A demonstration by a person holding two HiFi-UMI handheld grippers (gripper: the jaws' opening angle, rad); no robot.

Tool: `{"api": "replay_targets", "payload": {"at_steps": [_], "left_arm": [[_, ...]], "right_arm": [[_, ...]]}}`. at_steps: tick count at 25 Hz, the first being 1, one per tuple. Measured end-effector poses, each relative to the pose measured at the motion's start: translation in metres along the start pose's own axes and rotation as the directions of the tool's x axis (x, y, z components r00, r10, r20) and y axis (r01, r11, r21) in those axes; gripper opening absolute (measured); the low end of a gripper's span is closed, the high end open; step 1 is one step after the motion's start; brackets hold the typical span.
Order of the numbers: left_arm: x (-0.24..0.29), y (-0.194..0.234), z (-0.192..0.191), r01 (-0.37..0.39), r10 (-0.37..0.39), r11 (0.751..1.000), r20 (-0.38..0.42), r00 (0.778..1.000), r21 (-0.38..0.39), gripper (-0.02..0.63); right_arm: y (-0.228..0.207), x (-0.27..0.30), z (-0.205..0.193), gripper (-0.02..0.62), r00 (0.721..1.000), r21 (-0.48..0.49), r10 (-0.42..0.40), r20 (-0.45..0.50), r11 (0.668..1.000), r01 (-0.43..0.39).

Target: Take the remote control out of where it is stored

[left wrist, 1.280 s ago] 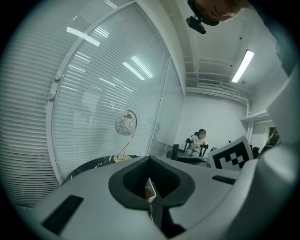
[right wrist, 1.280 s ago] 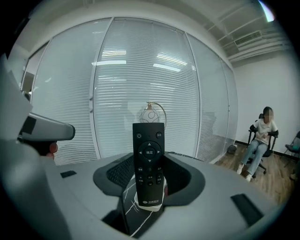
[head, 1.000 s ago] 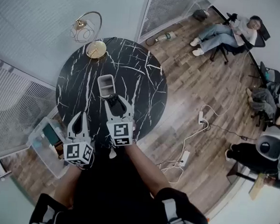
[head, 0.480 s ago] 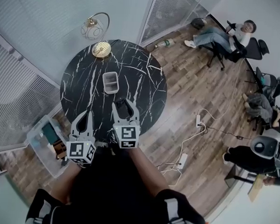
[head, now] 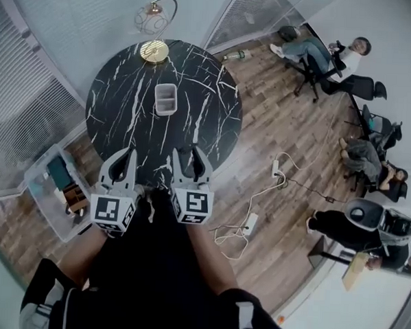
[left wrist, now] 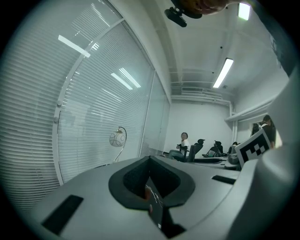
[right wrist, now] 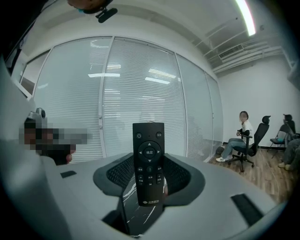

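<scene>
1. The left gripper (head: 124, 160) is held close to the body at the near edge of the round black marble table (head: 119, 101). It points forward, its jaws pressed together with nothing between them.
2. Just beside it, the right gripper (head: 190, 159) points the same way, pinching the remote control (right wrist: 149, 164). The remote stands upright between its jaws, buttons facing the gripper's camera.
3. The grey holder (head: 165, 99) sits mid-table, well apart from both grippers.
4. A second ago the right gripper's tips were right at the holder. Since then both grippers have drawn back towards the person's body — the remote has come away with the right one.
</scene>
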State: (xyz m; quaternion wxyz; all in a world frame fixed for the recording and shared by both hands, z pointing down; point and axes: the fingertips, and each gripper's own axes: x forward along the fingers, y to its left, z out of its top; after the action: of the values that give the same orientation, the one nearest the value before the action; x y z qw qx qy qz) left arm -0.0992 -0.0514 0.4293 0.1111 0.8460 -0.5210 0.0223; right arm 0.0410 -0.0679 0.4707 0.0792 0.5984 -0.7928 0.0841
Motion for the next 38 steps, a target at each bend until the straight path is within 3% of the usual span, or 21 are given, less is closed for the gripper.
{"api": "replay_targets", "payload": {"at_steps": [12,21,38], "left_arm": [[-0.016,-0.028,-0.013,-0.039,0.040,0.999,0.028,0.999,-0.015,0.005],[-0.009,-0.045,-0.018,-0.060,0.060,0.998,0.019,0.998,-0.012,0.005],[0.010,-0.070,-0.016,-0.061,0.061,0.998,0.027,0.998,0.001,0.005]], "right_arm": [[0.012,-0.051,0.005,0.192,0.997,0.015,0.071,0.035,0.997,-0.072],[-0.001,-0.058,0.010,0.191,0.990,0.022,0.124,0.063,0.992,-0.126],[-0.031,-0.062,0.008,0.191,0.990,0.009,0.125,0.059,0.992,-0.125]]}}
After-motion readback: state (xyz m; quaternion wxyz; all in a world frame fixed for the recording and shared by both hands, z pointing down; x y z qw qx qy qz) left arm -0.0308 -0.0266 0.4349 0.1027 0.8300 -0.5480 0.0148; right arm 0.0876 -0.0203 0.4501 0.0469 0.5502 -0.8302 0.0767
